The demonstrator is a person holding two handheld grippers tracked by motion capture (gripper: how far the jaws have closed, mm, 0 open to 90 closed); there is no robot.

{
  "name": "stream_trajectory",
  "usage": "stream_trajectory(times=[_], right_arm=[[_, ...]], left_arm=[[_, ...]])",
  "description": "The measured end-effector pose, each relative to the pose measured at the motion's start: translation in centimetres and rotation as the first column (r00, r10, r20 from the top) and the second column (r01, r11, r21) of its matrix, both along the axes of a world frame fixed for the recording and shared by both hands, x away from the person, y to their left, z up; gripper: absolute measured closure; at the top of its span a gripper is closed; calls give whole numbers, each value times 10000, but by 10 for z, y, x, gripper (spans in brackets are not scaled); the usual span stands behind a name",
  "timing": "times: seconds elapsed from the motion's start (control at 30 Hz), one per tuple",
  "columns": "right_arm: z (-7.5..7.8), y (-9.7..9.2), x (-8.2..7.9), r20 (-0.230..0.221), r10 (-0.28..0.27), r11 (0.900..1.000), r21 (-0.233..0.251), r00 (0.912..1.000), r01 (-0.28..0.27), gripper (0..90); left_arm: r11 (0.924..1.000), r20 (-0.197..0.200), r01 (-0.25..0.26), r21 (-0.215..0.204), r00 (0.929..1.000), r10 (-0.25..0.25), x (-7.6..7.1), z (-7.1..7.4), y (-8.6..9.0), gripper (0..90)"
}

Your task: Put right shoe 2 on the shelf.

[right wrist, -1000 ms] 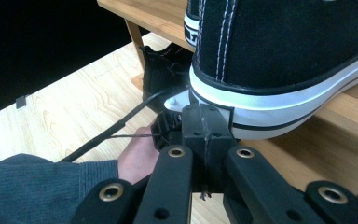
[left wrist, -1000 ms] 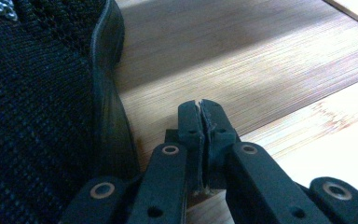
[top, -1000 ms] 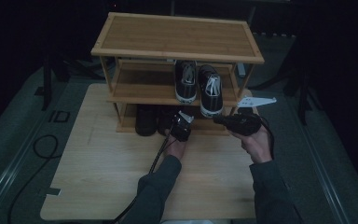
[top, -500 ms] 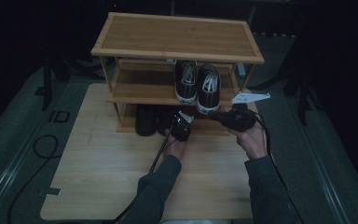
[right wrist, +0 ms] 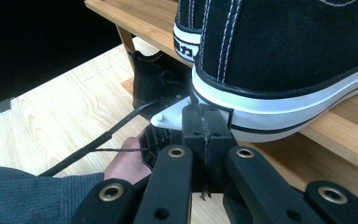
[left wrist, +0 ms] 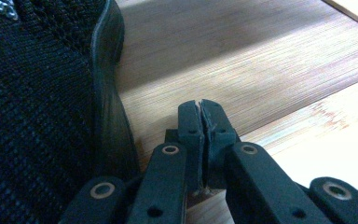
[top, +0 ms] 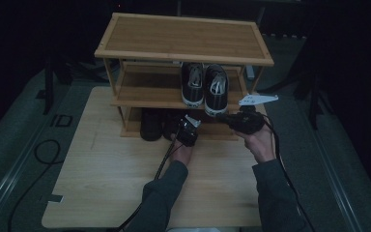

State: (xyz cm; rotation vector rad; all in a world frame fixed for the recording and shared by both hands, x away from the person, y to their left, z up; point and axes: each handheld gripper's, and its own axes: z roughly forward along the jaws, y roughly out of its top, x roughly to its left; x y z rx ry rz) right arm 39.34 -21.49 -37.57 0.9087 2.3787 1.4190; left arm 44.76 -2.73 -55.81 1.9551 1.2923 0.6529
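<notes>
Your left gripper [left wrist: 200, 108] has its jaws pressed together, empty, beside the black knit shoe [left wrist: 32, 116] on the wooden rack's bottom shelf [left wrist: 242, 60]. Your right gripper [right wrist: 207, 116] is likewise closed, empty, at the black-and-white canvas sneaker's [right wrist: 289, 60] heel on the middle shelf [right wrist: 345, 126].

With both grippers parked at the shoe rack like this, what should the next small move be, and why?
Probably nudge the right gripper forward against the heel of the right-hand sneaker, which overhangs the middle shelf edge. Its jaws are shut and sit right at that heel. The left gripper, also shut, lies beside a black knit shoe on the bottom shelf.
</notes>
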Motion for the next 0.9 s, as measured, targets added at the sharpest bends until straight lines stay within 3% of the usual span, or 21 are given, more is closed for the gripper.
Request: stream_trajectory(times=[0.27,0.7,0.9], right_arm=[[-1,-4,2,-38,-42,10000,-9,10000,42,900],[-3,10,3,280,-342,9993,-142,9990,346,900],[-2,3,4,254,-491,9987,-122,9985,495,900]], left_arm=[[10000,18,14,49,10000,-15,0,0,0,877],[10000,-2,7,-10,10000,-7,0,0,0,878],[10000,-9,11,-15,10000,-11,0,0,0,878]])
